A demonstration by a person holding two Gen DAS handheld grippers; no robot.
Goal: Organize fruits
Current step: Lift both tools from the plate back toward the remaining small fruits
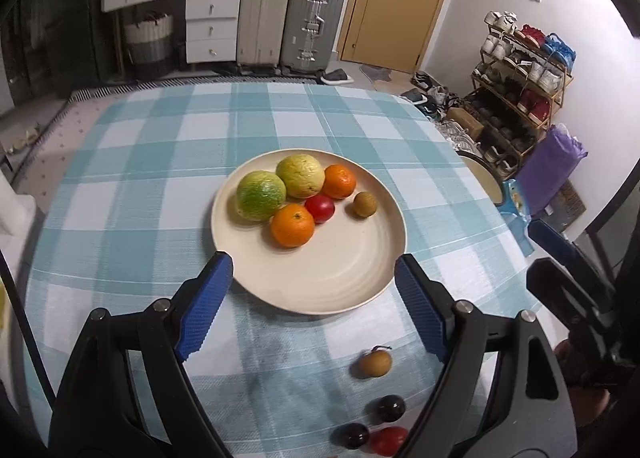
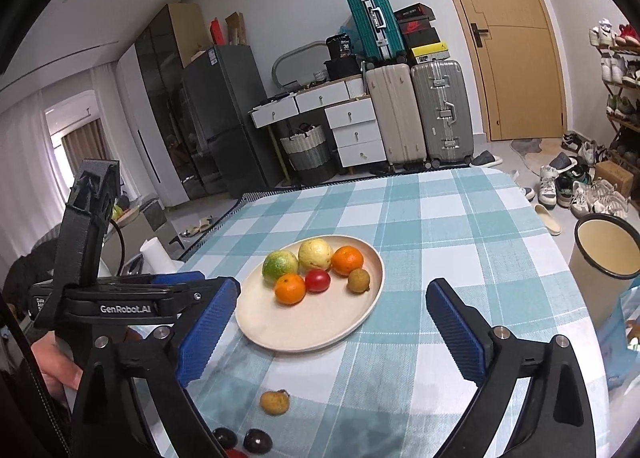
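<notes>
The only clearly readable writing is "GenRobot.AI", in white on the black body of the left gripper (image 2: 192,278), which enters the right wrist view from the left edge, held by a hand (image 2: 56,370) at lower left. A black box on the far cabinet carries a "36"; other labels there are too small to read.

In the left wrist view the left gripper's blue pads stand wide apart with nothing between them, framing the near rim of the cream plate (image 1: 320,286). The right gripper (image 2: 332,298) is likewise spread wide and empty above the checked tablecloth (image 2: 440,218).

The plate sits mid-frame in both views and holds six fruits: two green-yellow round fruits (image 1: 261,195), two oranges (image 1: 292,225), one red tomato-like fruit (image 1: 320,208) and one small brown fruit (image 1: 364,204), the brown one slightly apart from the rest.

Four pieces lie loose on the cloth at the lower frame, near the plate's front: one brown fruit with a stem (image 1: 375,363), two dark glossy fruits (image 1: 390,408) and one red fruit (image 1: 387,440).

Nothing lies between the grippers and the plate. Behind the table stand three suitcases (image 2: 440,110), a white drawer unit (image 2: 352,130) and a door (image 2: 508,38); a cream bin (image 2: 600,258) sits at right.
</notes>
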